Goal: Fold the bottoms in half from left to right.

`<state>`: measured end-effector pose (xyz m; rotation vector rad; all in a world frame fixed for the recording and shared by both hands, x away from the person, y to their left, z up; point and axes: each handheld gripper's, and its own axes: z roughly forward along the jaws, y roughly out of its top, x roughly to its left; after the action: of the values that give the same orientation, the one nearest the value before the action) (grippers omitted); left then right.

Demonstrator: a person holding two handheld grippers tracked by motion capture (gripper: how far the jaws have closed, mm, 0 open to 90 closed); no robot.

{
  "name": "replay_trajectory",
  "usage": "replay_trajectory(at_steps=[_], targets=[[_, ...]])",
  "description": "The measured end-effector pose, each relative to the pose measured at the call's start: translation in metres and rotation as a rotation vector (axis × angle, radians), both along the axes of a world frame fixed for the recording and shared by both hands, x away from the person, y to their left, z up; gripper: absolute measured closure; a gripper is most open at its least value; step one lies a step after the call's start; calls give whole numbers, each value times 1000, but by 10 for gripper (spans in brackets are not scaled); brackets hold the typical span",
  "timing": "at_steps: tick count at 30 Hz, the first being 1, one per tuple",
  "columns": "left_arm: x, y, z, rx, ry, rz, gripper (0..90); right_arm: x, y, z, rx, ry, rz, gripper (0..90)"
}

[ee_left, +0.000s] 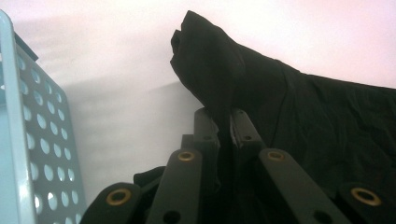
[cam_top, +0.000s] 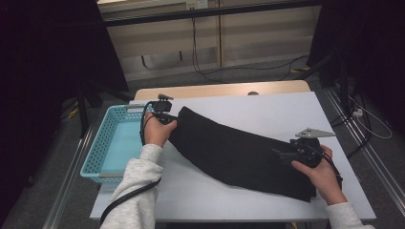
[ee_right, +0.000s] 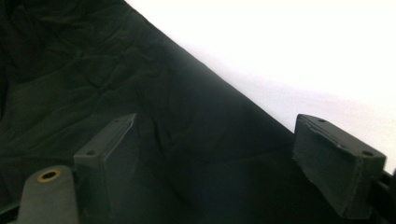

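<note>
Nearest the person, the right gripper (cam_top: 286, 153) hovers low over the near right end of the black cloth (cam_top: 239, 155), its jaws spread wide with fabric lying beneath and between them but nothing pinched. The cloth stretches as a long band across the white worktop (cam_top: 267, 109), its long axis running from that near right end up to the far left. There the left gripper (cam_top: 171, 119) has its jaws clamped on the cloth's far left corner, lifting a small peak of fabric. The left hand (cam_top: 155, 131) sits just beside the blue basket (cam_top: 102, 143), so the held end probably goes there next.
</note>
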<state>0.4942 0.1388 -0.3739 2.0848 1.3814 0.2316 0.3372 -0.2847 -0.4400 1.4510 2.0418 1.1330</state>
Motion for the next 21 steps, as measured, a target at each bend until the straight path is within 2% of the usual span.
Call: replay_trajectory(at_steps=[4,21], targets=[[-1,2,0,-6,1,3,836,-1,0,1,15,-6,-6,140],[-4,8,7,-15,-4,18,837,2,8,3,13,-15,23,135]])
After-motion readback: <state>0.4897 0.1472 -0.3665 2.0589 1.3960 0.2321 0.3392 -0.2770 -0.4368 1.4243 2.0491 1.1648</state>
